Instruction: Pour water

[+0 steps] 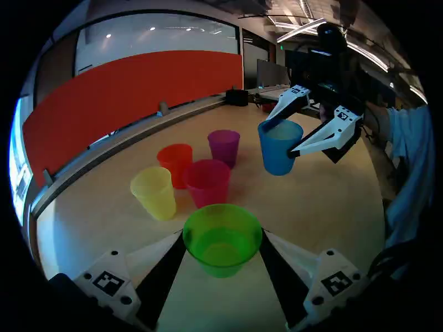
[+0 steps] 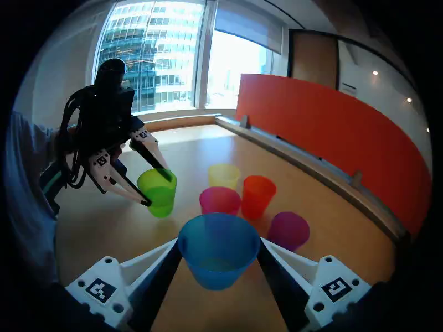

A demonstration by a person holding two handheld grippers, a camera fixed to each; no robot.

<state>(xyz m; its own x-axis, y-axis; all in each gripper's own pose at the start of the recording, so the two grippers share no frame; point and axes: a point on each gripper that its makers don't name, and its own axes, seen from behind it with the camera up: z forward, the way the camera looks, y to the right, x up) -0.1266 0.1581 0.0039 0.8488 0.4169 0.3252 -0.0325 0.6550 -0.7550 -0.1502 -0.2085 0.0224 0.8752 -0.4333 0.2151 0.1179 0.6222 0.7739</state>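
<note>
Squeezing a blue cup (image 2: 219, 263), the right gripper (image 2: 219, 243) should tip it slowly over the green cup (image 1: 221, 252) between the left gripper's (image 1: 221, 237) tight jaws.

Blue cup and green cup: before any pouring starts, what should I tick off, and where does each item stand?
1. Grip on green cup by left gripper jaws: ok.
2. Grip on blue cup by right gripper jaws: ok.
3. Both cups roughly upright: ok.
4. One rim above the other cup: not ok, they are apart.
5. Which cup holds water: cannot tell.
6. Four spare cups on the table stand apart from both held cups: ok.
</note>
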